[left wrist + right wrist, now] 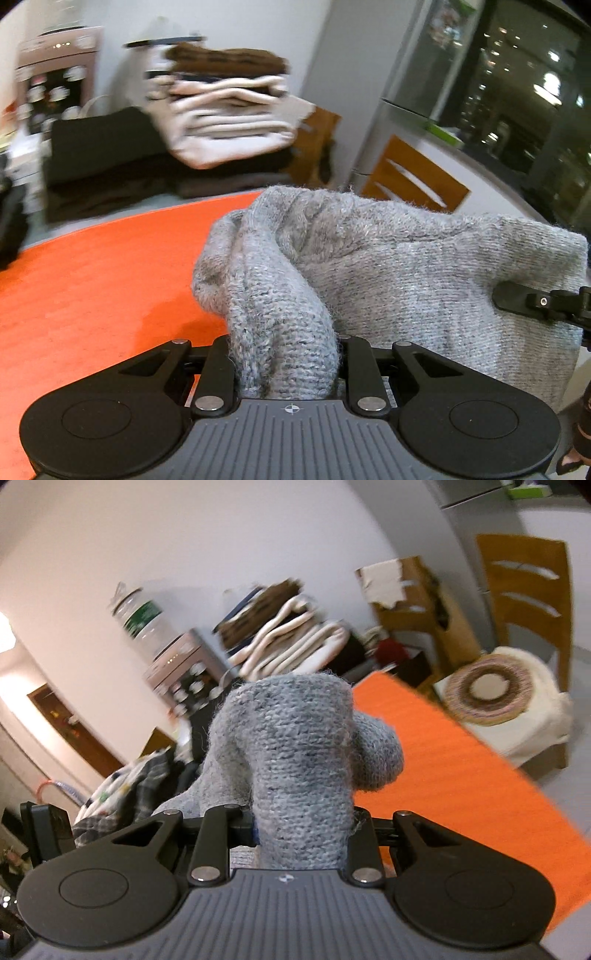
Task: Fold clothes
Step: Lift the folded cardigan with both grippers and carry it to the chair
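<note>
Sweater [369,266] bunches in both your claws, lifted over the orange counter [92,288]. Your left claw [288,365] pinches one gray fold tight. Your right claw [303,834] pinches another, with knit bulging up just ahead of it.

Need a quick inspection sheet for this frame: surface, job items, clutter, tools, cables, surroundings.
Surface: orange table, bare where visible.
Job's things: grey knit garment, bunched and lifted between both tools.
Clutter: stack of folded clothes beyond the table; plaid fabric heap to one side.
Grippers: left tool shut on the garment; right tool shut on it too.
Cables: nothing seen.
Surroundings: wooden chair with round woven cushion; dark window; background blurred.
</note>
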Demonstrator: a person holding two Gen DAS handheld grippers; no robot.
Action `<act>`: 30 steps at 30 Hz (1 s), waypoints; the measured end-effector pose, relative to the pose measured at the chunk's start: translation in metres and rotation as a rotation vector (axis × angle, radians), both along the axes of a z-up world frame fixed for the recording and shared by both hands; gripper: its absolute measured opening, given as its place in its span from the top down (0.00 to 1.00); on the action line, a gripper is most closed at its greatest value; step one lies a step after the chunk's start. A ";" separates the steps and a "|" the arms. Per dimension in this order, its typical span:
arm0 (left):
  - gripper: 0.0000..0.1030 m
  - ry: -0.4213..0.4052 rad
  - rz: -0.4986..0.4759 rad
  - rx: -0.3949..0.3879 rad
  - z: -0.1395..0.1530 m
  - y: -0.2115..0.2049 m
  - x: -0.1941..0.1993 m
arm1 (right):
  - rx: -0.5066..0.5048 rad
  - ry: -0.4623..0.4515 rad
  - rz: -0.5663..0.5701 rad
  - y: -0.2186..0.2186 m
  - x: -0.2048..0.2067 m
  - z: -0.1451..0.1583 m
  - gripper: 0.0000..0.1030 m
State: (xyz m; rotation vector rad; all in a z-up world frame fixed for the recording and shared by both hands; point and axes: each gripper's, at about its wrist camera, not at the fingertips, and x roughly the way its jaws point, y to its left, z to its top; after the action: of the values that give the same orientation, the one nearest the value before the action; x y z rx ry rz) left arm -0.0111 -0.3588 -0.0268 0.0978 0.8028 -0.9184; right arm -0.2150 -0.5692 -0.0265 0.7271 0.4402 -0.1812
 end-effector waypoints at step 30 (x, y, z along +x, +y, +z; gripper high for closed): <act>0.77 0.025 0.020 -0.009 -0.048 -0.422 -0.062 | -0.038 0.074 0.015 -0.455 -0.076 -0.034 0.71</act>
State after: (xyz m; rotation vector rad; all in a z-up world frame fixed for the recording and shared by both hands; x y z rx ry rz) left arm -0.0728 -0.7803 -0.0748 0.0700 0.8211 -0.9055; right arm -0.2912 -1.0242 -0.0604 0.6810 0.5114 -0.2026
